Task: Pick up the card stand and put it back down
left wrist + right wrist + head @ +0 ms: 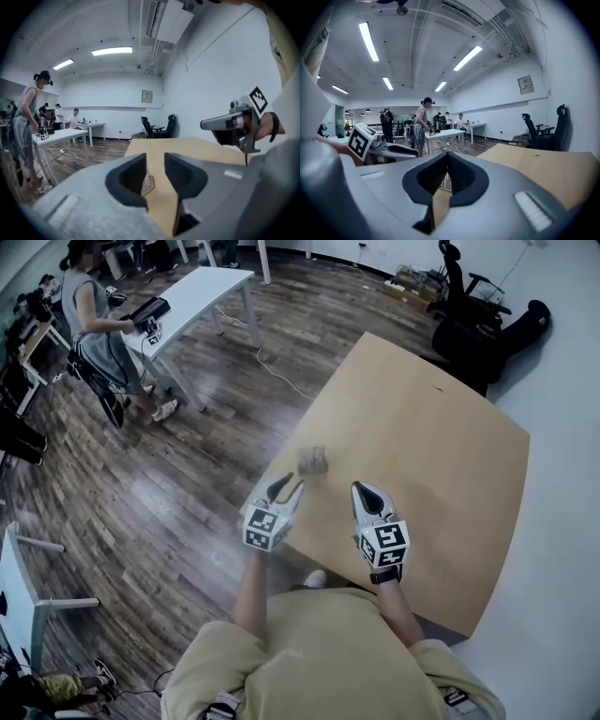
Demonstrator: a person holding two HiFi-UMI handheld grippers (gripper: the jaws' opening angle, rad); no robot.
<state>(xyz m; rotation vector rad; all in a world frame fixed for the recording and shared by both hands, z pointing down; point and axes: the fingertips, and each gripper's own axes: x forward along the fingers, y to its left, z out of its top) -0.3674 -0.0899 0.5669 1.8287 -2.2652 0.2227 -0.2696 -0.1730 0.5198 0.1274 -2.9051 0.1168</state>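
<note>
Bench (pixel 441 446): carries the stand close to its left edge.
Left gripper (pixel 289 486): jaws slightly apart, empty; the stand shows through the gap, just ahead.
Right gripper (pixel 365 489): jaws together, empty; the stand is ahead and to its left.
Stand (pixel 313 460): on the bench, clear of both grippers.
Risk: the narrow left gap could nudge the stand off the edge.

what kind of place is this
Probably an open-plan office or lab workspace: white rectangular desks stand on a dark wood-plank floor, black swivel office chairs sit by the white wall, and long fluorescent strip lights run across the ceiling.
</note>
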